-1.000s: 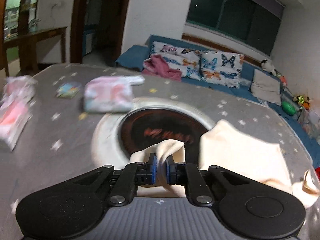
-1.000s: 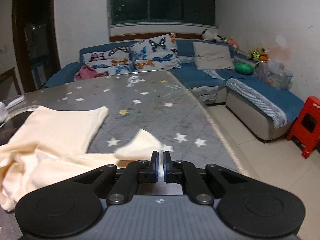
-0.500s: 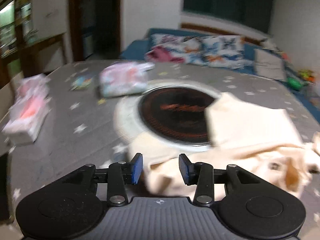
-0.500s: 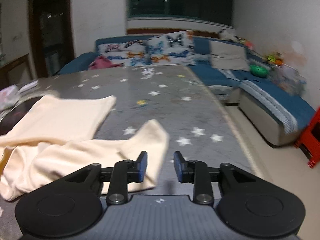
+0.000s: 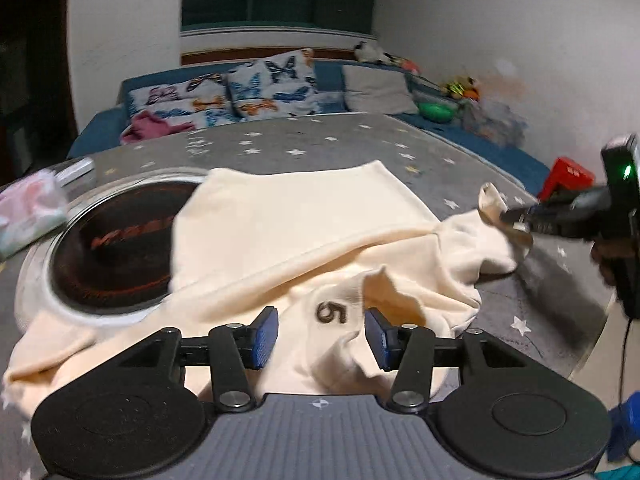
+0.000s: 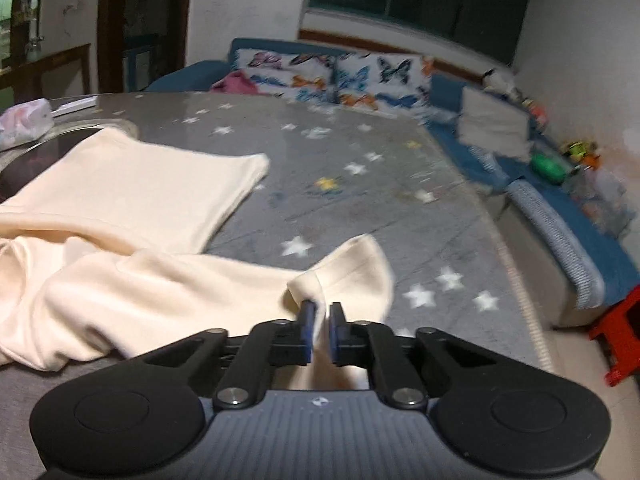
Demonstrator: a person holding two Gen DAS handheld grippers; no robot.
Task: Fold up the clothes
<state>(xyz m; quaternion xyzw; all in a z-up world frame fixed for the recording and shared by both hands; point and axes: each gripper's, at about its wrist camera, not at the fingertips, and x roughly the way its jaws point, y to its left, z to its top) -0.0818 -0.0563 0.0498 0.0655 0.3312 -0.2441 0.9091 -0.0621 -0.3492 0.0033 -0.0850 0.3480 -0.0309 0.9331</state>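
Because the cream garment (image 5: 304, 232) is soft knit cloth, it will sag, bunch and drag wherever it is not held, and judging by how loosely it drapes it is light; a hem, cuff or corner should be the surest place to pinch it, since a grab in the middle would only gather a wad. Nearest in the left wrist view, the left gripper (image 5: 322, 336) is angled down over the rumpled part of the cloth that bears a dark "5" (image 5: 331, 313); its fingers (image 5: 265, 336) are opening, about halfway apart, with fabric lying between them but not pressed by either pad. Nearest in the right wrist view, the right gripper (image 6: 320, 330) also tilts downward, its fingers drawn together on a folded edge of the sleeve end (image 6: 352, 276), which lifts slightly off the grey star-patterned worktop (image 6: 360, 184). Beyond, the garment sprawls across the worktop, its flatter body panel reaching over the rim of a round dark glass inset (image 5: 116, 248). Farther off stands a blue sofa (image 5: 224, 100) with butterfly cushions.
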